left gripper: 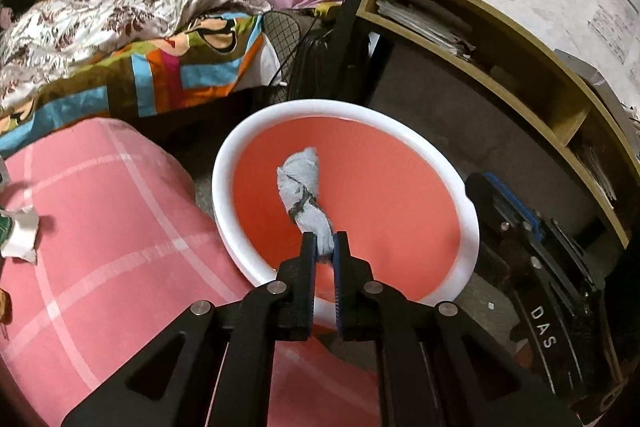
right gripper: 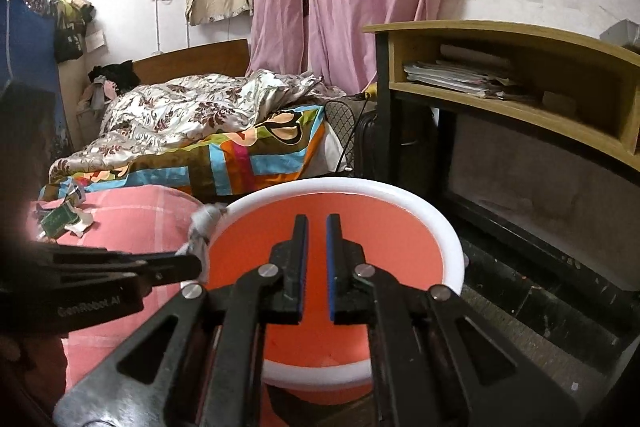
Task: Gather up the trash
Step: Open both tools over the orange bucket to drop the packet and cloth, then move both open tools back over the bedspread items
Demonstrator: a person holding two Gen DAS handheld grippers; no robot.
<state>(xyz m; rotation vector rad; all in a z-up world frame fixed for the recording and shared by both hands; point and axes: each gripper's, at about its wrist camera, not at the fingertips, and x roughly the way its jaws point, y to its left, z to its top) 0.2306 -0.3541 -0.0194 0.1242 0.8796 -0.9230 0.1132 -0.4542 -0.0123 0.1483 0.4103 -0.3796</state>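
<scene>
A twisted grey tissue wad (left gripper: 302, 183) hangs over a red basin with a white rim (left gripper: 224, 163). My left gripper (left gripper: 324, 239) is shut on the wad's lower end, and both pads press on it. In the right wrist view the left gripper (right gripper: 196, 265) comes in from the left, holding the wad (right gripper: 202, 223) at the basin's rim (right gripper: 452, 239). My right gripper (right gripper: 317, 219) hovers over the basin's near half. It is shut, with only a narrow slit between its pads and nothing in them.
A pink checked cover (left gripper: 100, 227) lies left of the basin with torn paper scraps (right gripper: 64, 221) on it. Behind it is a bed with a colourful sheet (left gripper: 160, 67). A wooden shelf (left gripper: 480, 39) and a black case (left gripper: 548, 307) stand to the right.
</scene>
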